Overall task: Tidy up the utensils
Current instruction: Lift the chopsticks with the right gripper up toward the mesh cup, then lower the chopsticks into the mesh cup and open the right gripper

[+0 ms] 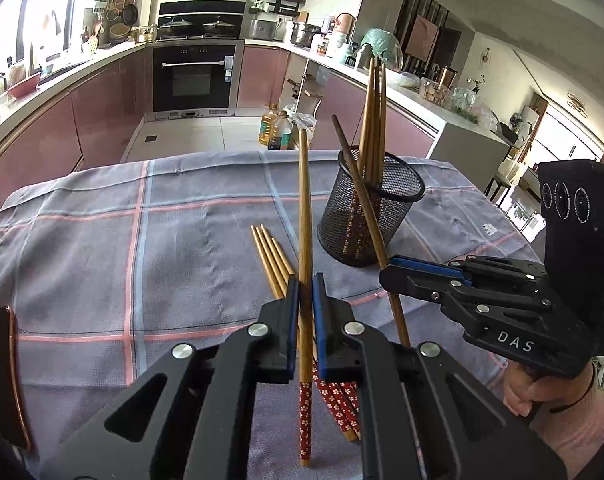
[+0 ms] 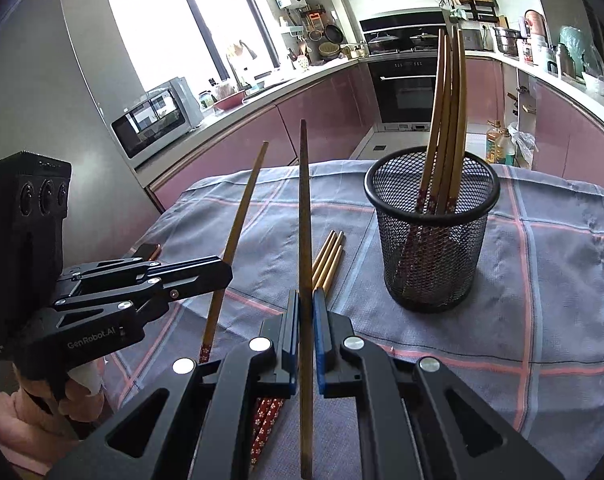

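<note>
Chopsticks [image 2: 447,120] stand bundled in the black mesh cup [image 2: 431,240] at the right of the right wrist frame, patterned ends down, tips leaning out past the rim. Each tool is clamped on a single chopstick: the left tool [image 1: 305,312] pinches a light one [image 1: 303,208], the right tool [image 2: 306,320] a darker one [image 2: 303,208]. More loose chopsticks [image 1: 272,258] lie on the checked cloth of the desk [image 1: 102,240], left of the cup.
</note>
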A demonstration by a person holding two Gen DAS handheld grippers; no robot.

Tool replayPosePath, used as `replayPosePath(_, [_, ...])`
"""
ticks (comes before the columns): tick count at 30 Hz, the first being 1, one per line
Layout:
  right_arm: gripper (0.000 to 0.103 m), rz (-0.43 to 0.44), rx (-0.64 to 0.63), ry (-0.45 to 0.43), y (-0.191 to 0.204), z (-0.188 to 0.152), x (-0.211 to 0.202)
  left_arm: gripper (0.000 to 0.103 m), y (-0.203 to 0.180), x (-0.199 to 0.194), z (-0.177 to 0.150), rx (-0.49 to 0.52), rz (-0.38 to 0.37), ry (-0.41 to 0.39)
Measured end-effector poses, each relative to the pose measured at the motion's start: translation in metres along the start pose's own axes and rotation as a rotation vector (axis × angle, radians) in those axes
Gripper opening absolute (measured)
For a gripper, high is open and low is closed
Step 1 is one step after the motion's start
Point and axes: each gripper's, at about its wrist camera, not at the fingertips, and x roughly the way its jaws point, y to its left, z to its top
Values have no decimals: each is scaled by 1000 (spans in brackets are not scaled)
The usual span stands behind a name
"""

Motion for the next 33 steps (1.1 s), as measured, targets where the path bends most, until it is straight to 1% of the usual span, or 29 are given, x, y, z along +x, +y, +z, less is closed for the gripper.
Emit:
replayPosePath(11, [6,9,19,-97,-11,10,-33,8,-12,-38,19,19,-103,-81])
replayPosePath(15, [6,9,26,-133,-15,16,-44,8,-16,-44,27,20,-120,-110])
replayPosePath(22, [6,-5,16,-194,-21,33,-60,8,-19,-43,47,12,-151,-146])
replayPosePath(33, [6,-36,-32,-269,-26,68,-83,8,-32,-44,87,36,-168,-209])
